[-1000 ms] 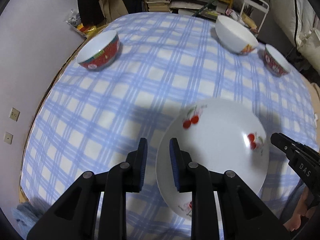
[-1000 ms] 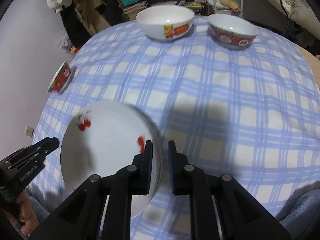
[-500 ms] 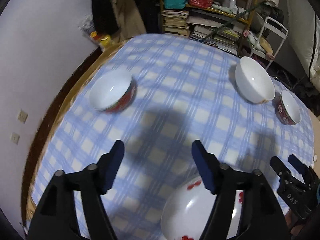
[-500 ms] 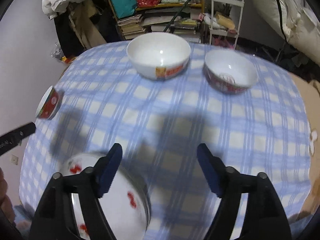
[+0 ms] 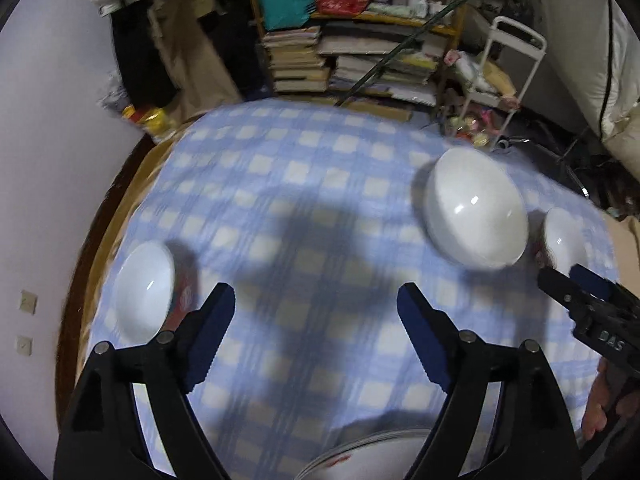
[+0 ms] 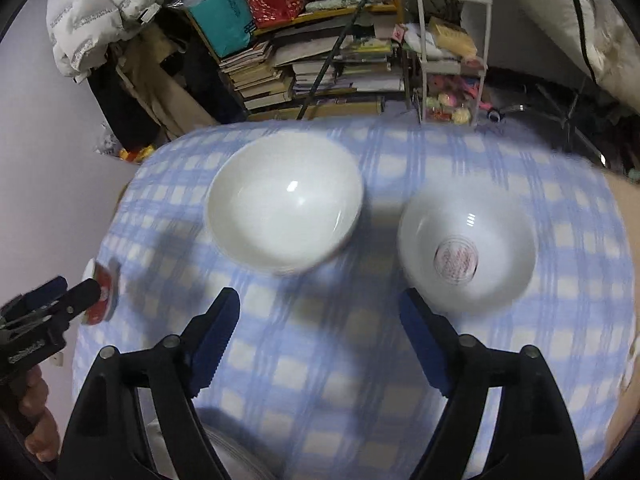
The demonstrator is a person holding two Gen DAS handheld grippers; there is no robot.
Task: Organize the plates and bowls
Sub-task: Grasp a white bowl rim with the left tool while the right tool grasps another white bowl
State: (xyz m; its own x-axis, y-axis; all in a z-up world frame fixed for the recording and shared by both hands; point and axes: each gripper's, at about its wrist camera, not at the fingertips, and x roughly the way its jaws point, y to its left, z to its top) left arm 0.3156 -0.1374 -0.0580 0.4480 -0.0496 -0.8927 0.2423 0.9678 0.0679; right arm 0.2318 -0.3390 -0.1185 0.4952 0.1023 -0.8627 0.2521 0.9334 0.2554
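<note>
My left gripper (image 5: pixel 314 296) hovers over the blue checked tablecloth (image 5: pixel 304 208), its jaws opening with nothing between them. A white bowl with red sides (image 5: pixel 144 296) sits just left of its left finger. The cherry-print plate (image 5: pixel 360 452) lies at the bottom edge, behind the fingers. A large white bowl (image 5: pixel 476 224) and a smaller bowl (image 5: pixel 564 240) stand far right. My right gripper (image 6: pixel 318 298) is open and empty, facing the large white bowl (image 6: pixel 284 208) and the small bowl with a red seal inside (image 6: pixel 466 248). The plate's rim (image 6: pixel 236 456) shows below it.
Each gripper shows in the other's view: the right gripper (image 5: pixel 562 274), the left gripper (image 6: pixel 76 286) in front of the red-sided bowl (image 6: pixel 102 292). Beyond the table stand stacked books (image 5: pixel 300 60), a white wire cart (image 6: pixel 452 52) and a wall (image 5: pixel 48 160) at left.
Both grippers let go of the plate, opened wide and moved away from it toward the bowls. The plate now lies at the bottom edge of both views.
</note>
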